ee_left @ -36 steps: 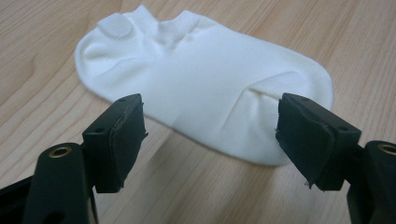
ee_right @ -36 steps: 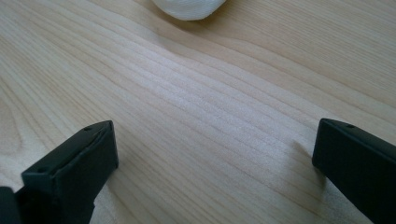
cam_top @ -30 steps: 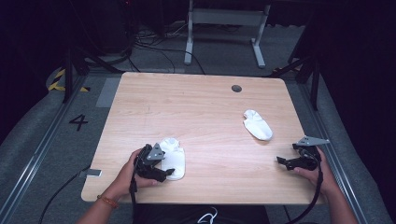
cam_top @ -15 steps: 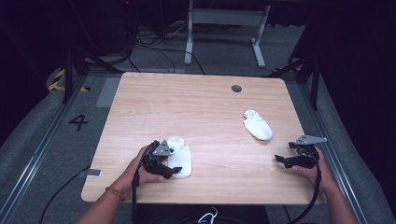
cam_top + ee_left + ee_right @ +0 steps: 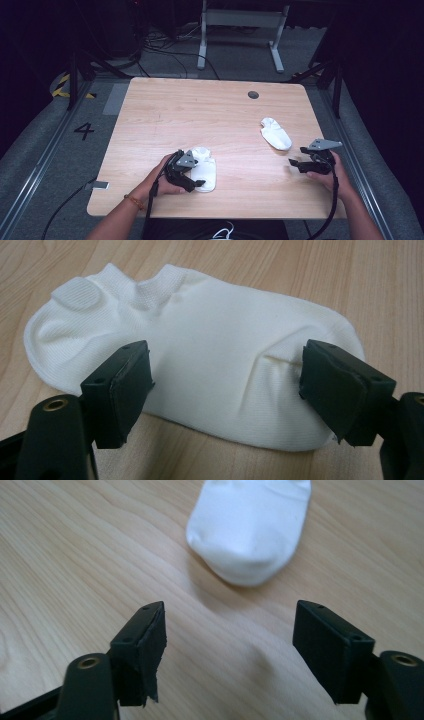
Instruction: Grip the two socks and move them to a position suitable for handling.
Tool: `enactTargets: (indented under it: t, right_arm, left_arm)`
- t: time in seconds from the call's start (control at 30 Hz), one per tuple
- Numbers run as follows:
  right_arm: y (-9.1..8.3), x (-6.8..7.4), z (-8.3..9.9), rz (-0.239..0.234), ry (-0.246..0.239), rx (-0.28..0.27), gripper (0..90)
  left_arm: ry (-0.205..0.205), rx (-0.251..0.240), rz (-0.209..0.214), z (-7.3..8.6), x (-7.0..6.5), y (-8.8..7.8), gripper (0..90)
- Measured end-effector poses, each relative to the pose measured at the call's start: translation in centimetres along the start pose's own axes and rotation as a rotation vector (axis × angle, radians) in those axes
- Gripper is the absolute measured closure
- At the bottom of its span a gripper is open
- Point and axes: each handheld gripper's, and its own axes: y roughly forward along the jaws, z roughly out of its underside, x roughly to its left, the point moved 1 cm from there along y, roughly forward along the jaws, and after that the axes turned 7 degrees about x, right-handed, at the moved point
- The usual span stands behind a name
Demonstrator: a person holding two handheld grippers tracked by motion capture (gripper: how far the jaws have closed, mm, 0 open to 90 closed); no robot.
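your left hand-held gripper (image 5: pixel 225 390) wide open over near sock (image 5: pixel 200 365), right hand-held gripper (image 5: pixel 230 650) open short of far sock (image 5: pixel 250 525), wooden bench (image 5: pixel 190 115)

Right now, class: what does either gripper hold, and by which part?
Nothing. The left gripper straddles the near sock, jaws open; the right gripper is open.

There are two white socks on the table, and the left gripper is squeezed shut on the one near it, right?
Not quite. There are two white socks, but the left gripper is open. The left gripper view shows its jaws spread wide over the near sock, not squeezed shut. The other sock lies ahead of the right gripper.
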Motion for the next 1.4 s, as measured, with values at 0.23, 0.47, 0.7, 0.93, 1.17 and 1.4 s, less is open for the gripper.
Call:
enactTargets:
  t: [0.23,0.47,0.7,0.93,1.17,1.4]
  right_arm:
    - [0.5,0.6,-2.4,-0.012,-0.067,-0.048,37.3]
    - [2.0,1.2,-5.1,-0.006,-0.104,-0.054,42.2]
    - [3.6,1.2,-6.2,-0.009,-0.102,-0.029,45.3]
    - [5.3,1.2,-6.1,-0.019,-0.099,0.018,46.5]
    - [6.1,1.4,-6.0,-0.105,-0.052,0.047,44.1]
    - [6.0,1.9,-5.8,-0.132,-0.035,0.059,42.2]
  left_arm:
    - [-0.020,-0.058,-0.026,0.2,0.2,-2.2,23.1]
    - [-0.057,-0.027,-0.106,2.3,1.2,-3.9,23.2]
    - [-0.119,0.011,-0.141,5.9,1.7,-5.3,23.3]
    - [-0.172,0.001,-0.149,7.6,2.0,-6.1,23.1]
    - [-0.202,-0.007,-0.154,8.2,2.4,-5.9,21.1]
    - [-0.225,-0.002,-0.167,8.2,2.6,-5.8,16.6]
